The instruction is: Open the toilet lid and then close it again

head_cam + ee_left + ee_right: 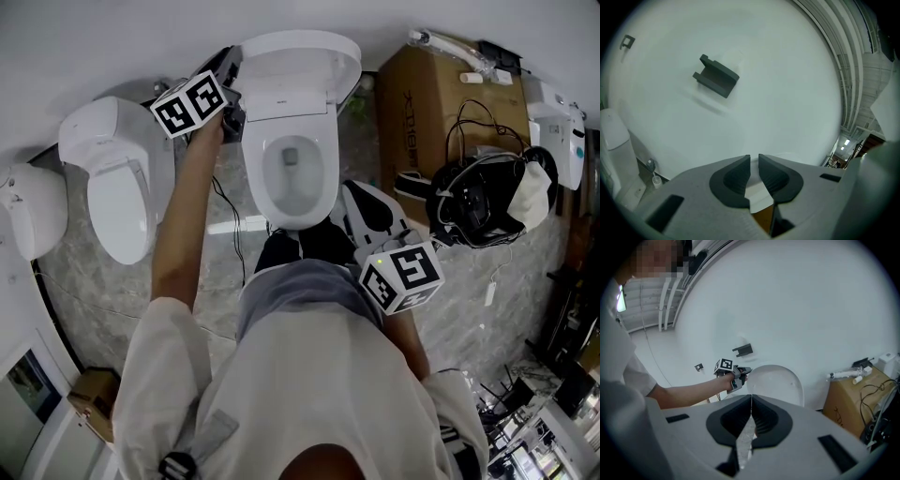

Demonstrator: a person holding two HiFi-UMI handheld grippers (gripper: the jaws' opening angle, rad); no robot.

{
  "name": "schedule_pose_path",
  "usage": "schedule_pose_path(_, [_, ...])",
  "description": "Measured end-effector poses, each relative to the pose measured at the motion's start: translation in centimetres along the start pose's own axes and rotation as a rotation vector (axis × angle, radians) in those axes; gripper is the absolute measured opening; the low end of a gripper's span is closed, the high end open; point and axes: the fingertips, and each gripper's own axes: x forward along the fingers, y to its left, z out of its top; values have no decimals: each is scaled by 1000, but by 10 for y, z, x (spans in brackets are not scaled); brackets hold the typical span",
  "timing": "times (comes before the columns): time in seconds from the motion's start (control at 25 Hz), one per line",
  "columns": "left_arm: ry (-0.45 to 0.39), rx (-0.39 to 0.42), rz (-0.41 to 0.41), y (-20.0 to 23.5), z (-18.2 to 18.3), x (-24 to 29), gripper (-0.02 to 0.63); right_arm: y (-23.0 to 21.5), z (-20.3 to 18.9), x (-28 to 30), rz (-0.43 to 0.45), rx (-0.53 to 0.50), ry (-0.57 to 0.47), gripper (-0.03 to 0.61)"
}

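Head view shows the toilet (255,178) against the far wall (112,37), its lid (300,66) raised upright at the far end, and the left gripper (754,159) reached out to the lid's left edge, touching it. Its jaws stand only a narrow slit apart, with a thin white edge, apparently the lid's rim, pinched between them. On the near side, right of the toilet, the right gripper (751,398) hangs well apart from the lid, its jaws pressed together on nothing.
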Motion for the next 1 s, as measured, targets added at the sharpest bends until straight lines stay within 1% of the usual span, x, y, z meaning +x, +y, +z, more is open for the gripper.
schedule_pose_path(0.36, [27,67,5,5,11,19,52,-4,6,6,-6,-1,-3,11])
schedule_pose_path(0.44, [37,92,14,7,14,23,52,-6,7,7,-5,-4,-6,11])
schedule_pose_path(0.48, [43,109,20,8,15,24,41,-6,8,7,-6,-4,-6,11])
schedule_pose_path(0.56, [48,148,15,10,17,27,35,-6,8,7,-7,-3,-5,11])
schedule_pose_path(0.68, [55,202,-9,9,16,26,35,-7,7,6,-8,-1,-1,11])
schedule_pose_path(0.84, [103,291,-41,10,14,24,35,-9,6,7,-11,8,0,11])
schedule_pose_path(0.92, [124,331,-80,6,14,22,35,-8,6,7,-8,8,1,11])
schedule_pose_path(1.0, [140,360,-145,0,15,19,37,-8,6,8,-2,5,1,11])
